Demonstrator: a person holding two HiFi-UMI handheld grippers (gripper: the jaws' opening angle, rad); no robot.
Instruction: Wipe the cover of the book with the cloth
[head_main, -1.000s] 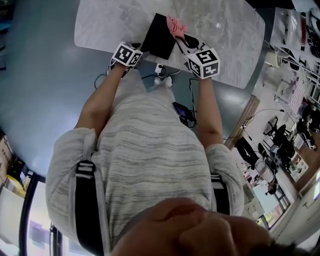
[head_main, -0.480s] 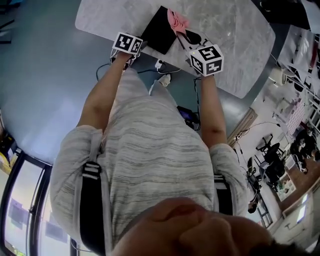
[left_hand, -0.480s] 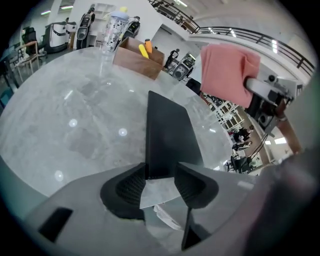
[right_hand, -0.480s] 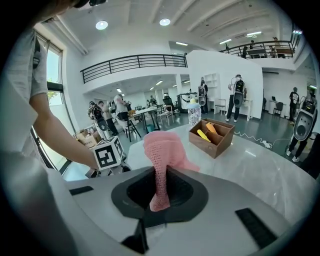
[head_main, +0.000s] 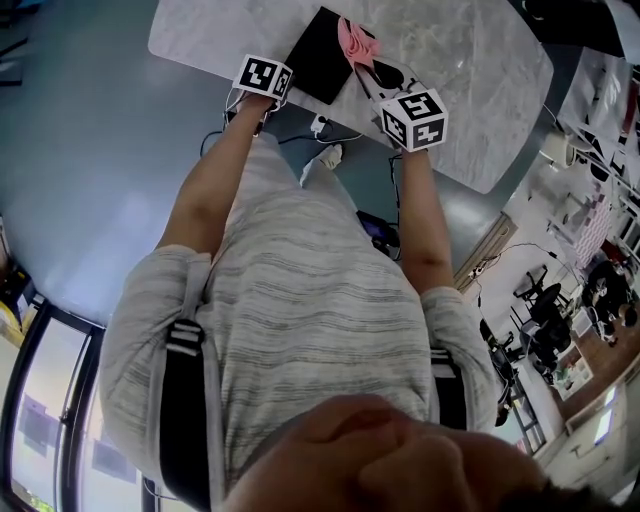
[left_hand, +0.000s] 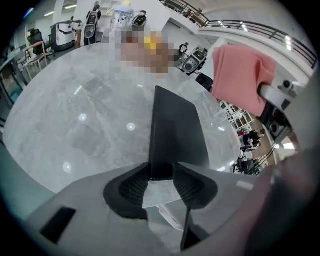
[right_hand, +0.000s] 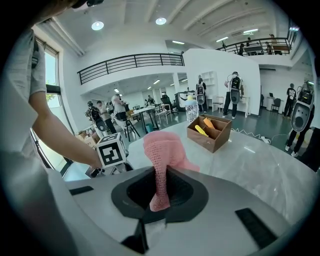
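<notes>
Prep only. L hand-held gripper (left_hand: 161, 176) jaws just been closing, now pinching book (left_hand: 176, 131) near end. R hand-held gripper (right_hand: 160, 180) clamps pink cloth (right_hand: 162, 147), held clear of book. Wiping not started, imo.

Grey marble table (head_main: 470, 70), black book (head_main: 320, 55) at its near edge, wooden box (right_hand: 209, 131)

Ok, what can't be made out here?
- Head view: the cover of the book is too small and dark for marks or print.
- Right gripper view: no book shows; the cloth in the right tool fills the middle.
- Same view: the wooden box holds things too small to name.
- Left gripper view: a mosaic patch hides things beyond the table.
</notes>
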